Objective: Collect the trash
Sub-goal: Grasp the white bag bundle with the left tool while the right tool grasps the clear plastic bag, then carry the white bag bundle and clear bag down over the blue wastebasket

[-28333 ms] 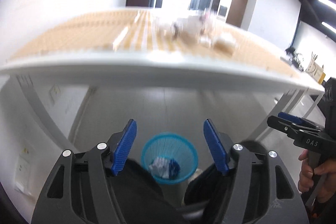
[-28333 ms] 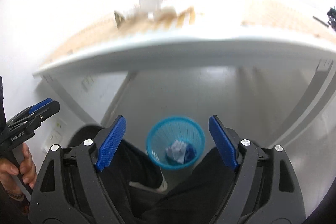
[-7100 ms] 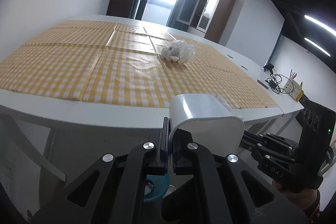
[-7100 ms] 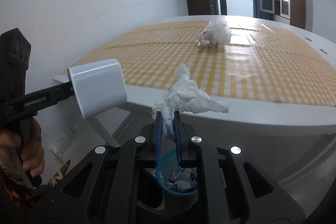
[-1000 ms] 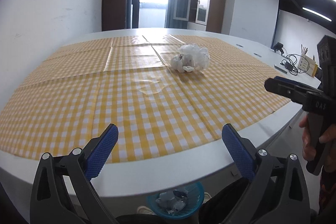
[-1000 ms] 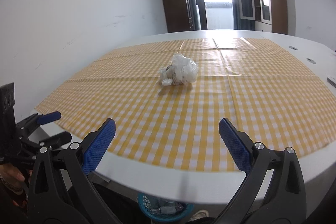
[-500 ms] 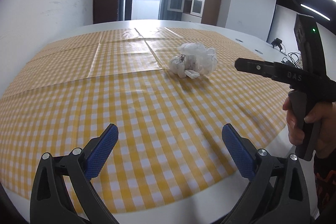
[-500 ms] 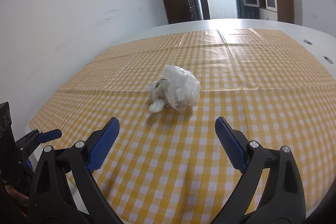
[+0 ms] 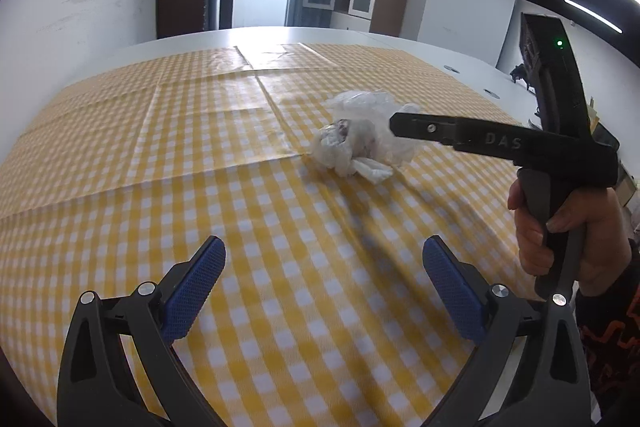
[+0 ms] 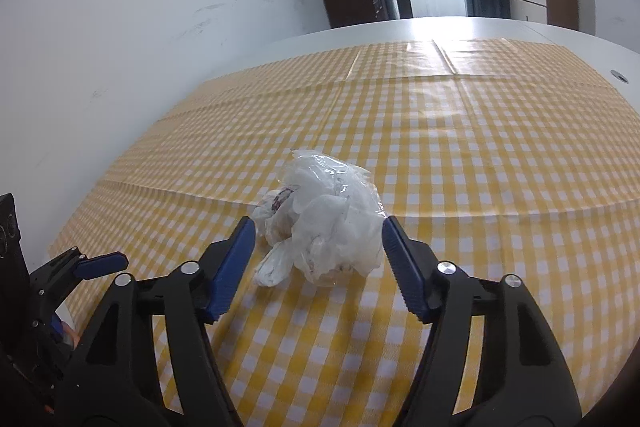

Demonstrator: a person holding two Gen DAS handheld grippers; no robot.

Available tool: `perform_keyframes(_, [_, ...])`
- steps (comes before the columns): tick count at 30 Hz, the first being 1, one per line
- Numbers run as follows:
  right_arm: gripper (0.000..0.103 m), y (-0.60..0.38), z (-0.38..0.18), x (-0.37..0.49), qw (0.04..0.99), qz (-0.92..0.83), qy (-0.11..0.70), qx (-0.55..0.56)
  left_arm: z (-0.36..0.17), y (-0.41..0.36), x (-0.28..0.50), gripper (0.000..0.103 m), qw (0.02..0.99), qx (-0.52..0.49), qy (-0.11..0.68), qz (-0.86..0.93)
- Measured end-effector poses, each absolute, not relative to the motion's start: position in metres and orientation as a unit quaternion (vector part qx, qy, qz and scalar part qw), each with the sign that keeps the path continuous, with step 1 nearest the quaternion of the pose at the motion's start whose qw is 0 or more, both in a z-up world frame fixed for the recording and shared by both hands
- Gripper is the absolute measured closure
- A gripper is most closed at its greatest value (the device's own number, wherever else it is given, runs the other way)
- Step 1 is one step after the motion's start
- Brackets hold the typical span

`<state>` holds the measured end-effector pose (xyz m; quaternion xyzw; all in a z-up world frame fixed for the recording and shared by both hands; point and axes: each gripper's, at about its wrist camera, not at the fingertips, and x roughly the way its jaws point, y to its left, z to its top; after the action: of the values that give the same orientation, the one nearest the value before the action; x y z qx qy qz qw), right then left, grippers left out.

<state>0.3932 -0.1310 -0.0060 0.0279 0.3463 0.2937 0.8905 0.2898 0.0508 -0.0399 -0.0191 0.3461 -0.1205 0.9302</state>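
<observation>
- The left tool [image 9: 324,287] hangs over the checked cloth [image 9: 200,187] on the bench [image 9: 180,41] with its blue pads spread wide and nothing between them; to my mind it should stay back, out of the other tool's path.
- The crumpled plastic bag [image 10: 324,223], the one piece of trash in sight, lies on the cloth near the middle of the bench, a white paper scrap poking out at its near left.
- The right tool [image 10: 318,259] brackets the bag; its jaws have just been closing, the bag lies between the pads, and neither pad visibly presses it yet.
- For a sound grip I would close on the bag's thick middle, not the loose film, and catch the scrap too.
- Count: one bag, two tools, one cloth, one bench.
</observation>
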Motion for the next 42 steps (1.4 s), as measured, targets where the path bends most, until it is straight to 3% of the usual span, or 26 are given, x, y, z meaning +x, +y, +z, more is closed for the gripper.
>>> perform_keyframes(4, [0.047, -0.123, -0.008, 0.407, 0.886, 0.300, 0.353, 0.026, -0.036, 0.049, 0.312, 0.006, 0.926, -0.025, 0.352, -0.134])
perform_keyframes(7, [0.058, -0.120, -0.016, 0.417, 0.879, 0.301, 0.369, 0.026, -0.034, 0.043, 0.332, 0.006, 0.923, -0.023, 0.357, -0.146])
perform_keyframes(13, [0.065, -0.127, -0.019, 0.422, 0.873, 0.313, 0.371, 0.043, -0.037, 0.033, 0.373, 0.006, 0.915, 0.006, 0.374, -0.154])
perform_keyframes(23, [0.071, -0.155, -0.018, 0.427, 0.880, 0.297, 0.364, 0.073, -0.048, 0.025, 0.413, 0.007, 0.900, -0.007, 0.395, -0.185])
perform_keyframes(27, [0.072, -0.159, -0.019, 0.427, 0.882, 0.291, 0.362, 0.077, -0.058, 0.015, 0.421, 0.022, 0.894, -0.003, 0.402, -0.199])
perform_keyframes(29, [0.072, -0.159, -0.020, 0.426, 0.882, 0.290, 0.362, 0.077, -0.061, 0.011, 0.423, 0.042, 0.890, 0.003, 0.409, -0.200])
perform_keyframes(35, [0.074, -0.158, -0.023, 0.424, 0.884, 0.290, 0.359, 0.077, -0.061, 0.020, 0.422, 0.048, 0.903, -0.023, 0.403, -0.146])
perform_keyframes(42, [0.075, -0.162, -0.020, 0.407, 0.892, 0.272, 0.355, 0.070, -0.046, 0.044, 0.374, 0.048, 0.908, -0.054, 0.399, -0.112])
